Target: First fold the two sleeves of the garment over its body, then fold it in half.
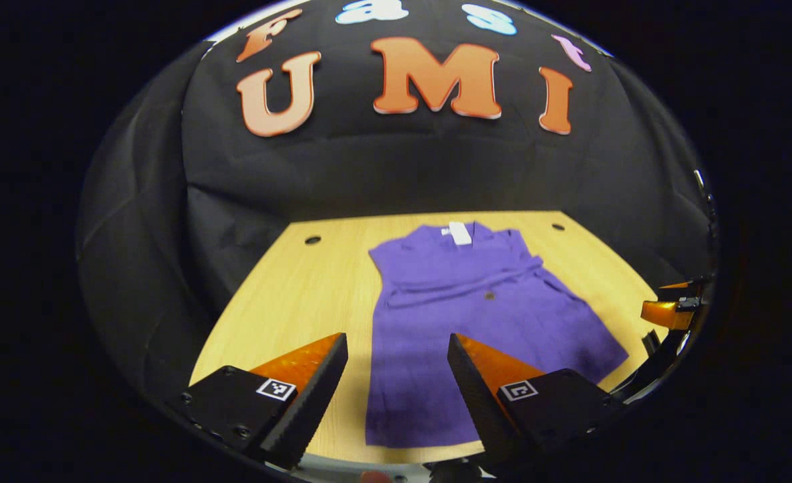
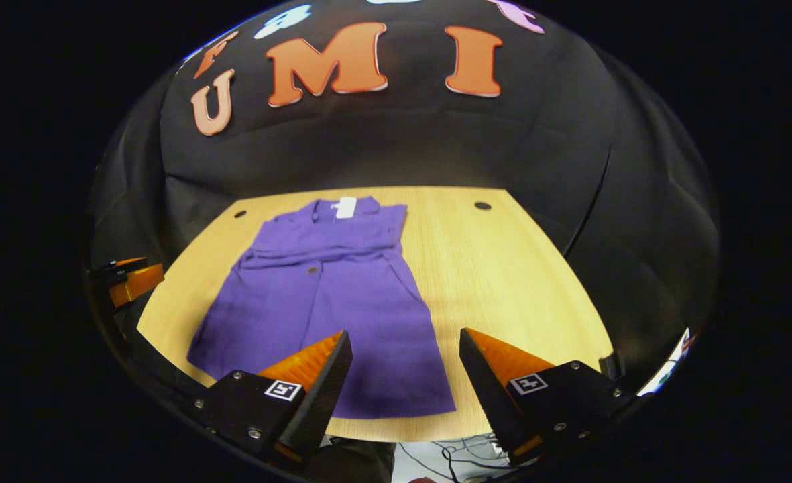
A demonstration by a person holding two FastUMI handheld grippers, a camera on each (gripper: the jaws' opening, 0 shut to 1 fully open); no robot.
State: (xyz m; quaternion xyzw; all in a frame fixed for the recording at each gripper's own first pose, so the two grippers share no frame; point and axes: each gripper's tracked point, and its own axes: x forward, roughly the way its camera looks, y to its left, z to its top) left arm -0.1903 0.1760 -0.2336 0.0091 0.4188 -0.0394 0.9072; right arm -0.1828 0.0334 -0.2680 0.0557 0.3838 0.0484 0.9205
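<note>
Left gripper view had the left gripper (image 1: 398,376) hovering with its jaws spread wide and nothing between them, above the near hem of the purple garment (image 1: 476,315). Right gripper view gave the same for the right gripper (image 2: 406,376): jaws wide apart, empty, over the hem's other corner. The garment lay flat on the wooden table (image 2: 503,268), collar and white tag (image 2: 346,206) toward the far edge, sleeves apparently already folded across the chest. Being thin, limp cloth, it would likely sag and slide; pinching both hem corners seemed best.
</note>
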